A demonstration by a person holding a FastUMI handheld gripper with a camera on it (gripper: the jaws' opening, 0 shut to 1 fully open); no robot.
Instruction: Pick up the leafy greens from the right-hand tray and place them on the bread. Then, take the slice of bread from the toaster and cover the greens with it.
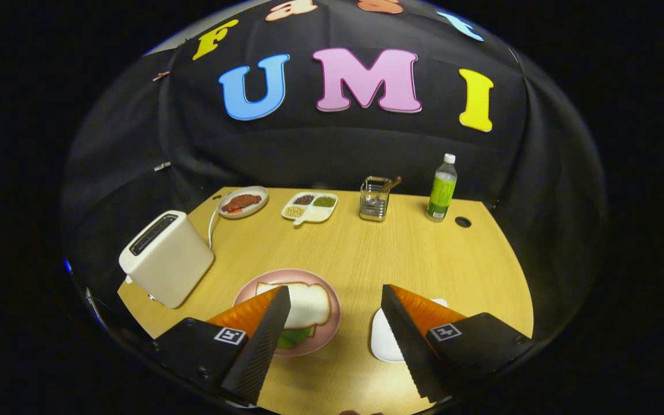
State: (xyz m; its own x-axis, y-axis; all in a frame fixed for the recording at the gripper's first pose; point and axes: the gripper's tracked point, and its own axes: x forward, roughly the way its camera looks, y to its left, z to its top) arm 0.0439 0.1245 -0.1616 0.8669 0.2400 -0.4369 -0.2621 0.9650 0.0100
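Our tool hangs above the table with its fingers spread wide and nothing between them. Just ahead of the left finger we see the pink plate, where a slice of bread lies over the leafy greens, a green edge peeking out. The white tray sits behind the right finger. The toaster stands left of the plate.

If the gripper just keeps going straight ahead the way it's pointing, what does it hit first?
The open gripper holds nothing. Straight ahead between its fingers lies bare table, then probably the cutlery holder at the far edge. The depth is hard to judge.
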